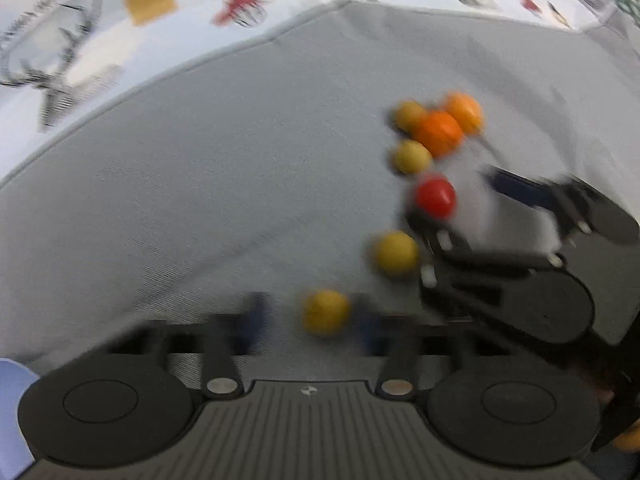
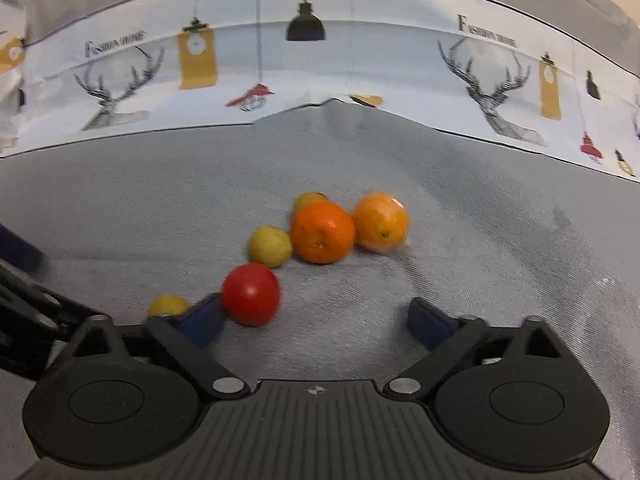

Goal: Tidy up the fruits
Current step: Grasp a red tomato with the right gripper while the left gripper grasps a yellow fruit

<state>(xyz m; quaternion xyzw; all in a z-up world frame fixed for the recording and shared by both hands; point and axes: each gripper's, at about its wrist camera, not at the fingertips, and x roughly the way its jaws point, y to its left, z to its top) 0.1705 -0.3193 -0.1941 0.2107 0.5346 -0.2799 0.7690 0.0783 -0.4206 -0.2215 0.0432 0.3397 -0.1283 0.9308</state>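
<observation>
Grey cloth (image 1: 200, 200) covers the table, with a white printed cloth (image 2: 120, 80) (deer heads, hanging lamps) running along the far side. All the fruit sits loose on the grey part, nothing sorted yet.

Far bunch: two oranges, the deeper orange one (image 2: 322, 232) touching the paler one (image 2: 380, 222) on its right. A small yellow fruit (image 2: 310, 200) peeks out behind them and another yellow one (image 2: 270, 246) sits just left of the deep orange.

Closer in there's the red fruit (image 2: 250, 294). The right gripper (image 2: 316, 320) has its fingers spread apart around it. The fruit is right up against the left finger (image 2: 204, 320), and the right finger (image 2: 430, 322) is well clear of it, so nothing is clamped. One more yellow fruit (image 2: 168, 306) lies just outside that left finger.

The left gripper (image 1: 312, 318) points steeply down at the near end of the row. Its fingers are drawn in on the nearest yellow fruit (image 1: 326, 312), which sits between the two blue pads. That view is pretty smeared, so I can't make out the contact on the left pad cleanly.
</observation>
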